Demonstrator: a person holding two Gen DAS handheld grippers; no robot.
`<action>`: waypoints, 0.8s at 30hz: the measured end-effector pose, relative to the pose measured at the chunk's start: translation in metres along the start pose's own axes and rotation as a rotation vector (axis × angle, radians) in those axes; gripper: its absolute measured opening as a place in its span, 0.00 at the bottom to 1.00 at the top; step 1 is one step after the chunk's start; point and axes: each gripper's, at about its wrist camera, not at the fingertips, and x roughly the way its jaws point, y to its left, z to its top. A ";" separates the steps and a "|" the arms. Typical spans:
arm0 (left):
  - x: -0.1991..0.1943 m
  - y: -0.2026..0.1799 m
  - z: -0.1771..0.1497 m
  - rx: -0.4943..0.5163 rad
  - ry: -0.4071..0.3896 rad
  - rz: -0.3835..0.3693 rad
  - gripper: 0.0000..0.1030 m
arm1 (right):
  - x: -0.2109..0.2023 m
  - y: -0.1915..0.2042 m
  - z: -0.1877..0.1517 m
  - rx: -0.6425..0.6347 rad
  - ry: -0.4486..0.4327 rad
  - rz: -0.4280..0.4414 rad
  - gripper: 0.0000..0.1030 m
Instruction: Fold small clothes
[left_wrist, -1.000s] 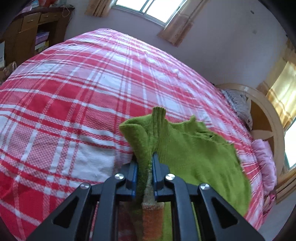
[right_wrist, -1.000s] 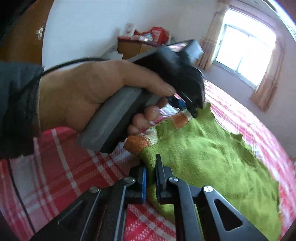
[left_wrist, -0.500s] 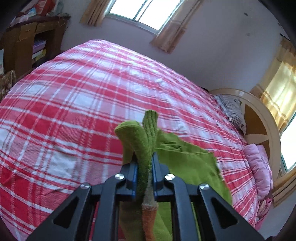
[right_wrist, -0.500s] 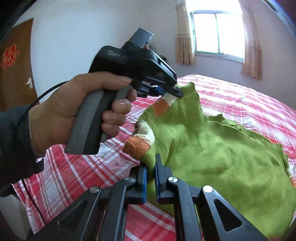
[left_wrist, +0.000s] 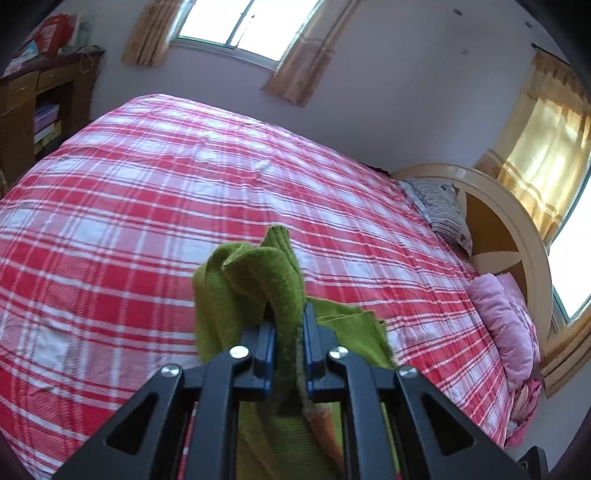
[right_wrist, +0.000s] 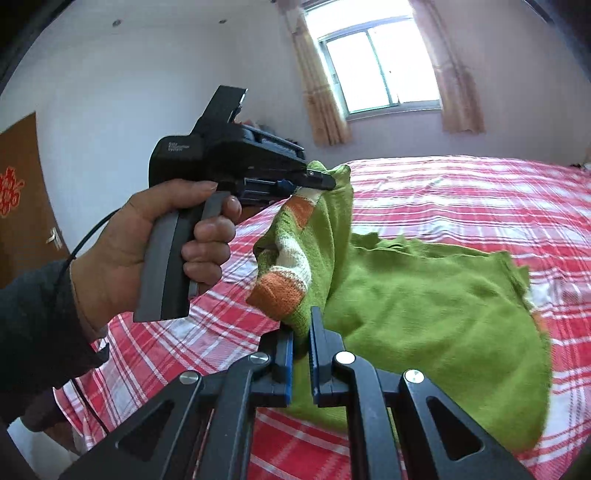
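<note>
Both grippers, left gripper (left_wrist: 289, 332) and right gripper (right_wrist: 301, 341), clamp fingers on the green sweater (right_wrist: 406, 306), hanging lengthwise toward the bed (right_wrist: 480, 192).

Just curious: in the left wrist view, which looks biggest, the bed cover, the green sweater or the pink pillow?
1. Plaid bed cover
2. Green sweater, though nearness to the camera enlarges it
3. Pink pillow
</note>
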 end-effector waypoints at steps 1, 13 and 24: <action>0.002 -0.005 0.000 0.010 0.002 -0.001 0.12 | -0.006 -0.004 0.001 0.006 -0.006 -0.002 0.06; 0.037 -0.071 -0.007 0.102 0.046 -0.058 0.12 | -0.053 -0.056 -0.013 0.125 -0.039 -0.010 0.06; 0.080 -0.118 -0.025 0.174 0.112 -0.089 0.12 | -0.080 -0.095 -0.037 0.226 -0.042 -0.051 0.06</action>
